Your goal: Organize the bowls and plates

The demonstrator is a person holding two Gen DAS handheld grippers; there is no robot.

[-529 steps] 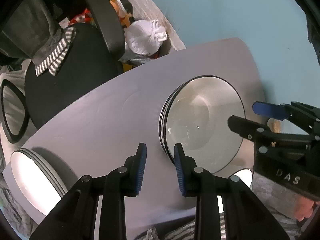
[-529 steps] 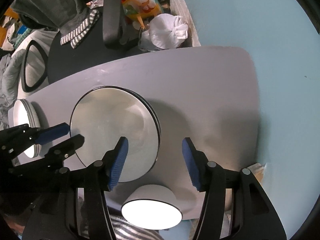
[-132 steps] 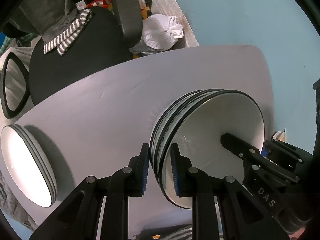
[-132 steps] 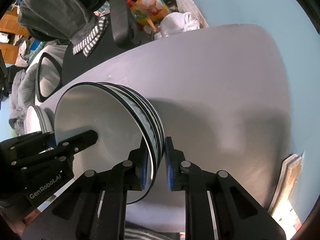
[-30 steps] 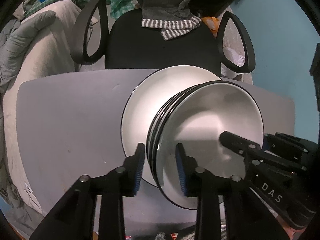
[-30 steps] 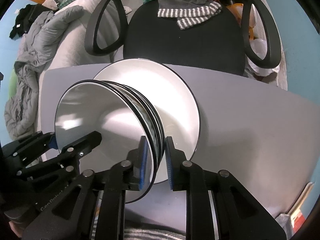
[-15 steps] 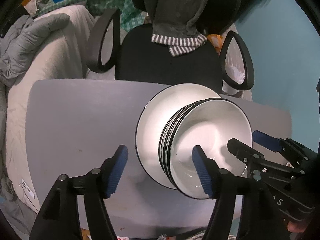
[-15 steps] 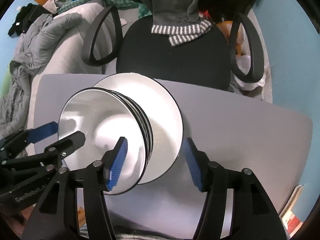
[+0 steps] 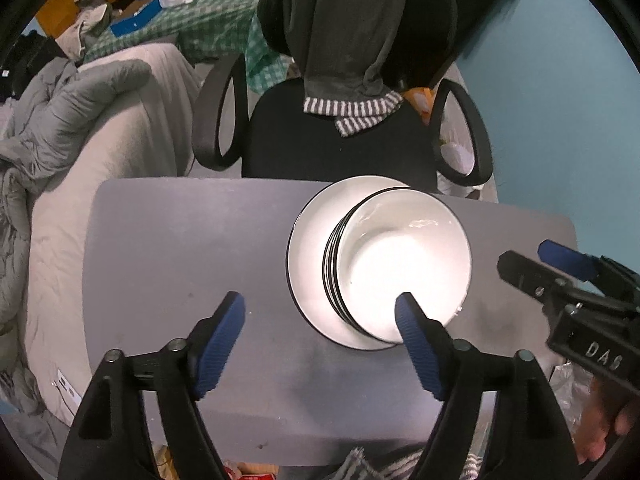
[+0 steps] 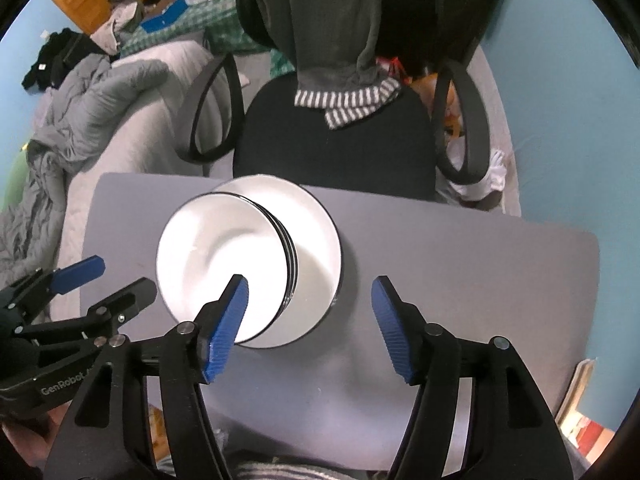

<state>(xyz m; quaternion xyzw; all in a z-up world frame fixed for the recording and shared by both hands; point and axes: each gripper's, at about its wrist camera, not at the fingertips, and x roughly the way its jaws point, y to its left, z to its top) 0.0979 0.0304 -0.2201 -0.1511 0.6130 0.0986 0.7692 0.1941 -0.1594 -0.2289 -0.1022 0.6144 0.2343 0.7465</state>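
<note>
Grey rectangular bench (image 9: 180, 240) fills mid-frame; stacked black-rimmed white bowls (image 9: 404, 264) sit on a wide white plate (image 9: 308, 240), right of centre; left hand-held gripper (image 9: 320, 316) gapes wide, empty; right hand-held gripper (image 10: 308, 304) likewise; only its view shows books (image 10: 580, 408), lower right.

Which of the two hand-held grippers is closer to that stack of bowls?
Hard to call; about equal. The left hand-held gripper sits at the bowls' left side, the right hand-held gripper at their right, both open and clear.

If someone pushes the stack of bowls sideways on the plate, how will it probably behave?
The stack of bowls looks glossy, so it would probably slide on the smooth plate. Several nested bowls likely make it heavy. It sits off-centre, so it may reach the rim quickly.
</note>
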